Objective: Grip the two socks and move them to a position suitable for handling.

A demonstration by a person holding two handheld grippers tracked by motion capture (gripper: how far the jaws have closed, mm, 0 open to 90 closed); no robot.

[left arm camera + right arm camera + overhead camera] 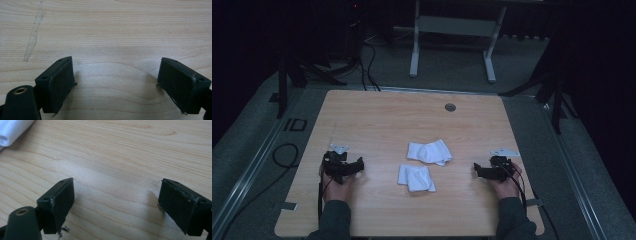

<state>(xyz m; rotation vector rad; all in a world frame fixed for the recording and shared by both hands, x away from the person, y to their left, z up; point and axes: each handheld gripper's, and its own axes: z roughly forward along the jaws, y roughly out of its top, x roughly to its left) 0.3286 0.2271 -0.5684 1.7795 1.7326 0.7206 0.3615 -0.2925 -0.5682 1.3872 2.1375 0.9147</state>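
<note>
- While both grippers rest at the table's [362,115] near corners, nothing is grasped: this looks like the start, before any reach.
- Next move, likely: carry a gripper inward to the 2 white cloths, the far cloth [429,152] and the near cloth [416,178], mid-table.
- Left gripper [360,163] and right gripper [475,170]: jaws spread wide, holding nothing, over bare wood.

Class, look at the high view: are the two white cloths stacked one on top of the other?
No, the farther cloth and the nearer cloth lie side by side on the table.
</note>
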